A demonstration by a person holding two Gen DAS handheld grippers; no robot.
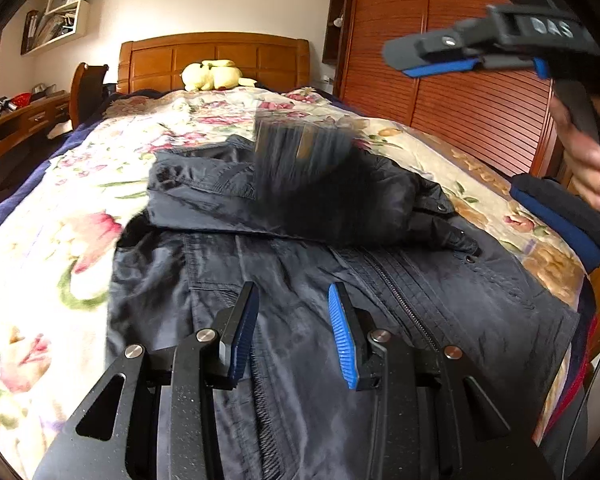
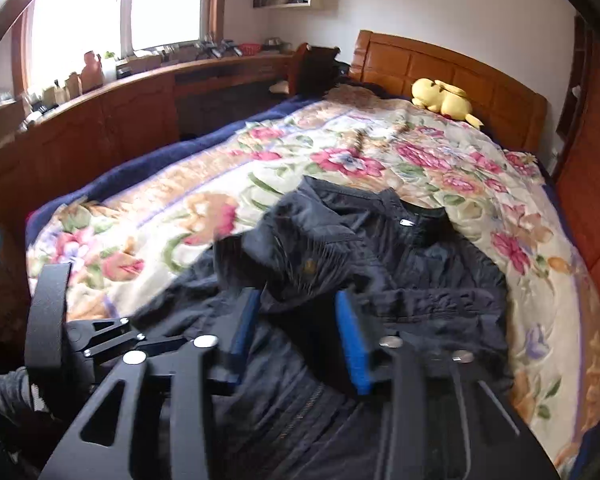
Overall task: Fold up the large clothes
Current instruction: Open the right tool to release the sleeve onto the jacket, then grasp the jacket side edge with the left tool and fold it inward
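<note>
A dark navy zip-front jacket [image 1: 300,248] lies along the foot end of the floral-quilted wooden bed [image 2: 340,152] (sleeve folded across its chest). The left gripper [image 1: 294,332] and right gripper [image 2: 296,336] hover above it, jaws apart, gripping nothing.

Blurred raised letters, seemingly "DAS", stand on the right gripper [image 1: 436,54] body.
</note>
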